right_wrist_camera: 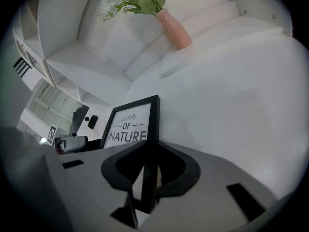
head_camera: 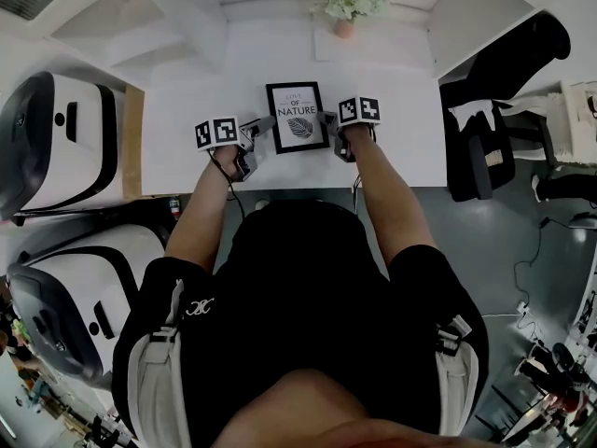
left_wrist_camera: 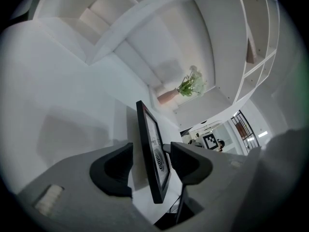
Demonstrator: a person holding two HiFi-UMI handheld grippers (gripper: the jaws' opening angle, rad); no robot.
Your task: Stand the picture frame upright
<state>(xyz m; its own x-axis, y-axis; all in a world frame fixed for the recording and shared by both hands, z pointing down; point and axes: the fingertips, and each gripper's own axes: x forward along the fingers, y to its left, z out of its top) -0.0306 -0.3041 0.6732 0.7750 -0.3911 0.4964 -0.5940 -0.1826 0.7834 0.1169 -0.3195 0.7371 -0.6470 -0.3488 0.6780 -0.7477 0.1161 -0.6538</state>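
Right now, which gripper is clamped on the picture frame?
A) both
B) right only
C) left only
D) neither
B: in the right gripper view the right gripper pinches the edge of the picture frame, while in the left gripper view the left gripper has its jaws apart around the frame's other edge, with a gap showing.

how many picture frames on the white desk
1. The picture frame is at the middle of the desk, nearer than the vase. Part of the near desk edge is out of sight.
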